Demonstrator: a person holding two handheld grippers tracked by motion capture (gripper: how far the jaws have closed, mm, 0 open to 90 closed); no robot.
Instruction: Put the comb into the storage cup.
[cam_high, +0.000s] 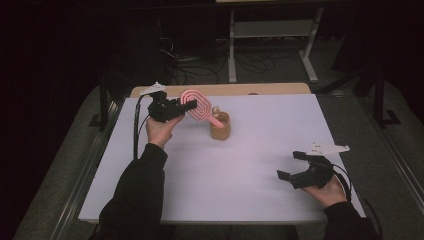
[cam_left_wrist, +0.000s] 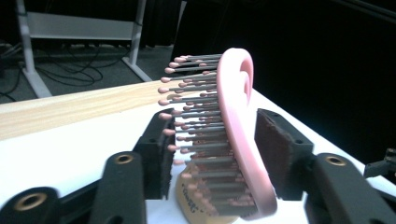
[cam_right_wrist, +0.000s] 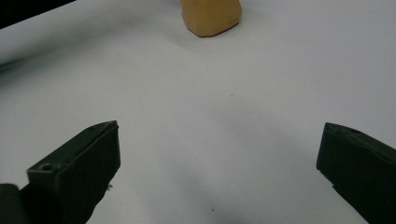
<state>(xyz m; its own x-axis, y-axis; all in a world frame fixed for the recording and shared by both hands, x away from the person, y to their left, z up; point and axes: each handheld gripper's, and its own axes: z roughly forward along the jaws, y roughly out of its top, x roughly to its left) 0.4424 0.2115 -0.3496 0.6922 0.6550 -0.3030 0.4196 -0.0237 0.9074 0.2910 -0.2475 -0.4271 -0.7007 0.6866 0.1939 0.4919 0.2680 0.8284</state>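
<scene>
White table fills mid-frame against a dark room. At its upper centre stands a tan cylindrical holder; a pink spiral-headed hairbrush, handle in the holder, is clenched by the left gripper, seemingly being seated or withdrawn. At lower right the right gripper idles, fingers released.

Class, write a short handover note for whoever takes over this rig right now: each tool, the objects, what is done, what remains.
Left tool: shut on the pink hairbrush, raised above the table.
Right tool: open, holding nothing, low over the table's near right.
Hairbrush handle points down into the tan cup, which stands upright mid-table.
Done: brush gripped, handle at the cup.
Left, probably: seat the brush in the cup, release.
</scene>
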